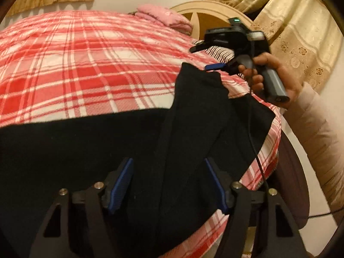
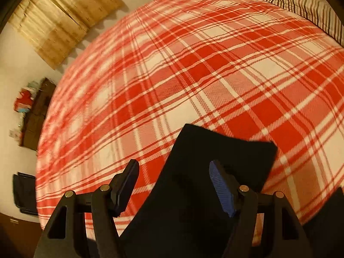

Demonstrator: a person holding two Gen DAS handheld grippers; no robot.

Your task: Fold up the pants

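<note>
A bed covered by a red-and-white plaid blanket [image 2: 193, 68] filled most of both views, with gold patterned curtains [image 1: 301, 43] behind its rounded wooden headboard [image 1: 206, 17], a folded pink quilt [image 1: 165, 17] near the far end and a striped pillow [image 2: 301, 2] beside it. The black pants [image 1: 204, 118] lay on the near part of the blanket, close to the bed's edge, with one leg end running out toward the headboard side. The left gripper [image 1: 169, 185] hovered over the dark cloth with its blue pads well apart, and no pad appeared to press on the fabric. The right gripper [image 2: 174, 189] likewise stood open above a leg end, the cloth passing under the gap rather than being pinched; from the left wrist view it appeared held in the person's hand [image 1: 273, 75] over that same end. Judging by how the cloth lay, at most one lengthwise fold had been made, since the fabric looked doubled along a long seam line, and the crosswise folds seemed left to do. The waistband could not be found: the nearer part of the pants was cut off by the frame and merged into one black mass. Motion blur softened the right view, and small items on a dark shelf [image 2: 36, 116] by the wall were too blurred to name.
</note>
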